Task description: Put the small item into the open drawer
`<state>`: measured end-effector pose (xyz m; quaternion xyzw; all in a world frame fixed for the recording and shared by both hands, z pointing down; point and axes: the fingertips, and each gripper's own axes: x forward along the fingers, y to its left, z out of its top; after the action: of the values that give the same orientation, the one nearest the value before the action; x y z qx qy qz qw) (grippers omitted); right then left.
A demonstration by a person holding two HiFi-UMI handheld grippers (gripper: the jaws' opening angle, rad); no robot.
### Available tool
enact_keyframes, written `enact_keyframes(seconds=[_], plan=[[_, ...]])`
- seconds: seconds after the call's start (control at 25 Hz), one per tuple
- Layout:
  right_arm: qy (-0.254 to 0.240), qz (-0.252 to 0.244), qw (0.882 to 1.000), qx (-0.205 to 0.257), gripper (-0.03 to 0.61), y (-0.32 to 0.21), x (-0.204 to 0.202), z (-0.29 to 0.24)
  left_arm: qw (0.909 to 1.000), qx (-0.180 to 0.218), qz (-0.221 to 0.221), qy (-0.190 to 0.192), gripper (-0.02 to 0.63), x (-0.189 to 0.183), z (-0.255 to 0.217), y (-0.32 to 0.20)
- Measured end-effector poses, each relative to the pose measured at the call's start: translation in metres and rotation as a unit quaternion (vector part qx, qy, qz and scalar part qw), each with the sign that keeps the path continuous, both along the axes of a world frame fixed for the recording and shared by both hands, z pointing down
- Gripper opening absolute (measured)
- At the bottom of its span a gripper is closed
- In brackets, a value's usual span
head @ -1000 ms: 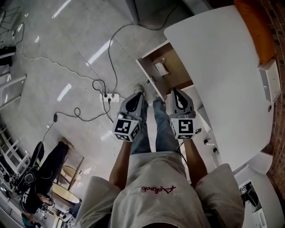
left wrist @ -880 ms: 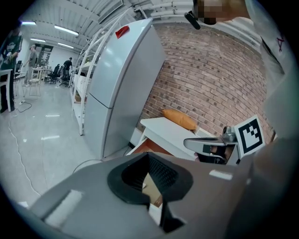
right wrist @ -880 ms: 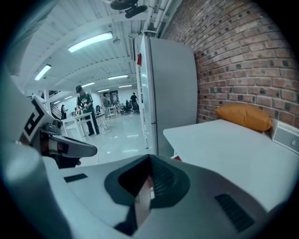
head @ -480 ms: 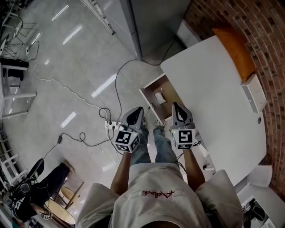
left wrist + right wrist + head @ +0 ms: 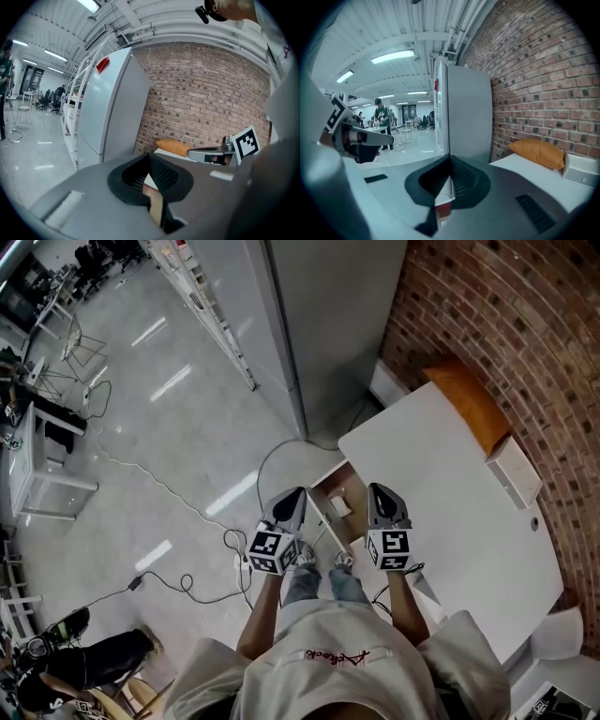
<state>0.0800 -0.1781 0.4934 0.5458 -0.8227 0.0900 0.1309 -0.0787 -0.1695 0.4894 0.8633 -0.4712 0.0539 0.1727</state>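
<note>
Item, small, white [image 5: 340,506]: lies on the wooden floor of the open drawer [image 5: 345,482], touching neither gripper.

Drawer: pulled out from under the white table [image 5: 450,512] towards the person; its front panel is nearest the feet.

Left gripper [image 5: 295,495]: jaws pressed together at the tips with nothing between them. It is held above the drawer's left edge, pointing forward.

Right gripper [image 5: 379,491]: also clenched and empty. It is held level with the left, above where the drawer meets the table.

Step in hand (judgement): placement looks complete, since the item is inside and neither claw has hold of it. What remains is a clean retreat.

Handling notes (judgement):
- Lift both grippers straight away from the drawer rather than sweeping them sideways, so that neither the front panel nor the table edge is struck.
- Leave the drawer alone; the task does not ask for it to be closed.
- Mind the cable [image 5: 187,585] looped on the floor when stepping back.
</note>
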Motion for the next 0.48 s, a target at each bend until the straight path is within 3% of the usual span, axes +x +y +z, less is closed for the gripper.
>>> enact_keyframes(seconds=[0.48], plan=[[-0.004, 0.016, 0.998, 0.054, 0.012, -0.021, 0.02, -0.053, 0.9977, 0.066, -0.006, -0.015, 0.008, -0.004, -0.062, -0.027]])
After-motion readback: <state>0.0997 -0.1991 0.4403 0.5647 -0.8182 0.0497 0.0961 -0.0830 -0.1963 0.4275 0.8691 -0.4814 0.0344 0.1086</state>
